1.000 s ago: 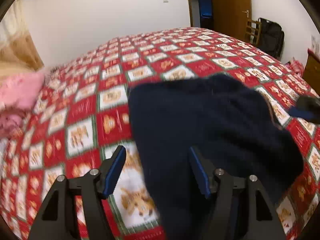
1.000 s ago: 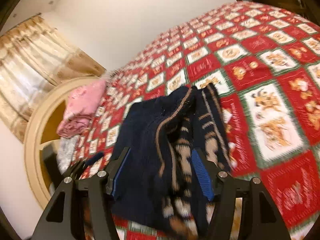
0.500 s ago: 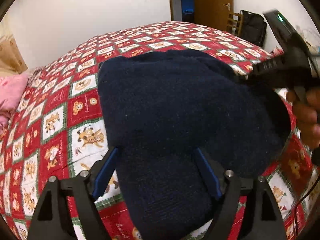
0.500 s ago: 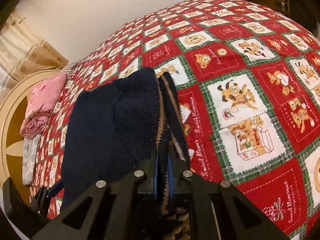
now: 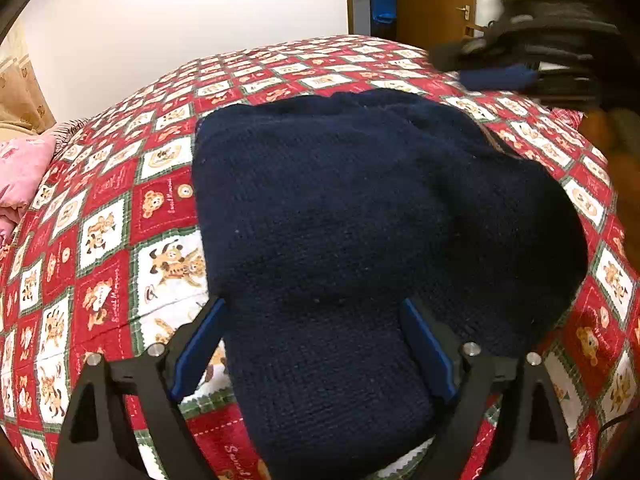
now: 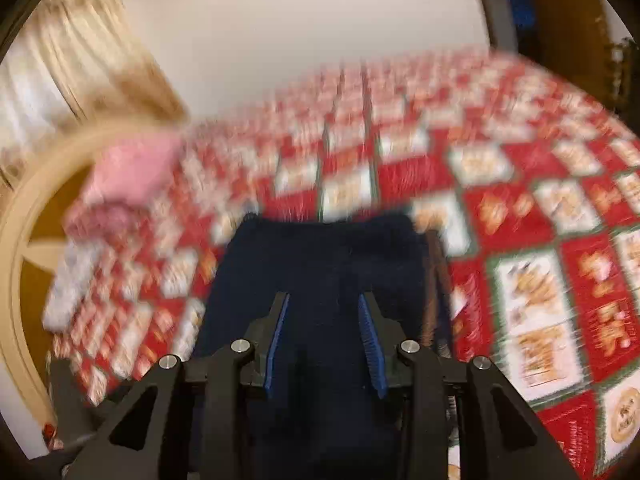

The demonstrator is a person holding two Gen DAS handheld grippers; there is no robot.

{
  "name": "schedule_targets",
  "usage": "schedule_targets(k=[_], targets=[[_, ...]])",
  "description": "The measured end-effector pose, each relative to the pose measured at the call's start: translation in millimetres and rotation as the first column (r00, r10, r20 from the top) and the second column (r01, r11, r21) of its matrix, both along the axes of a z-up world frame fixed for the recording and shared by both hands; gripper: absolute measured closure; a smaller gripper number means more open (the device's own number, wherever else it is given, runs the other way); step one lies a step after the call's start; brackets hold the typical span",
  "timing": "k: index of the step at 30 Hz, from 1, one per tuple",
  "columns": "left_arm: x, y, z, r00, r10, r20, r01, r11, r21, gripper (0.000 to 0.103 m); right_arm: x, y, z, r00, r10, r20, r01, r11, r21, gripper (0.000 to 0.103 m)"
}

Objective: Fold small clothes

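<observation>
My left gripper (image 5: 312,344) is opening, wide apart over the near end of the dark blue sweater (image 5: 360,208), and its pads do not press it. My right gripper (image 6: 324,344) is opening too, nothing clamped. I judge the sweater is already folded on the bedspread (image 5: 100,240), perhaps needing smoothing. Beyond lies a pink garment (image 5: 20,172). Small writing on the bedspread is unreadable.

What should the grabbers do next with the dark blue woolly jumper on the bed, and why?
Probably lift both away. The dark navy knitted jumper already lies folded on the red teddy-bear patchwork bedspread, and the left gripper and right gripper are both opening, with wool between the fingers but no pad pressing it.
</observation>
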State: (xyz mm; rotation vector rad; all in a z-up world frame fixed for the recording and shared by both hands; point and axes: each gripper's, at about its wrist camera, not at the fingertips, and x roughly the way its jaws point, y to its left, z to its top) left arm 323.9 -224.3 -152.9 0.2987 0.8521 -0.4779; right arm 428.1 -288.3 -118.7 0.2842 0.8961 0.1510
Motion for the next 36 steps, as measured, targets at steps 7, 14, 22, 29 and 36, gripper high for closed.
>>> schedule_targets(k=[7,14,22,29,36], targets=[[19.9,40.0,23.7,0.997,0.080,0.021,-0.076,0.990,-0.120,0.011,-6.5,-28.2,-19.6,0.999,-0.049,0.006,0.049,0.998,-0.027,0.063],[75.2,61.8,5.8,0.979,0.114,-0.168,-0.154,0.957,-0.245,0.009,-24.9,-60.2,-28.1,0.996,-0.082,-0.037,0.087,0.988,0.130,0.026],[94.9,50.8,-9.4,0.959,0.061,-0.278,-0.162,0.921,-0.356,0.009,-12.7,-63.3,-69.3,0.996,-0.051,-0.074,0.069,0.962,0.264,0.026],[102.1,42.8,-20.1,0.944,0.015,-0.331,-0.165,0.888,-0.428,0.027,-5.5,-50.8,-75.2,0.999,0.020,-0.047,-0.005,0.953,0.303,0.053],[82.0,31.9,8.0,0.975,0.075,-0.210,-0.143,0.932,-0.333,0.067,-20.2,-30.3,-54.1,1.000,-0.005,0.022,0.000,0.974,0.227,0.065]])
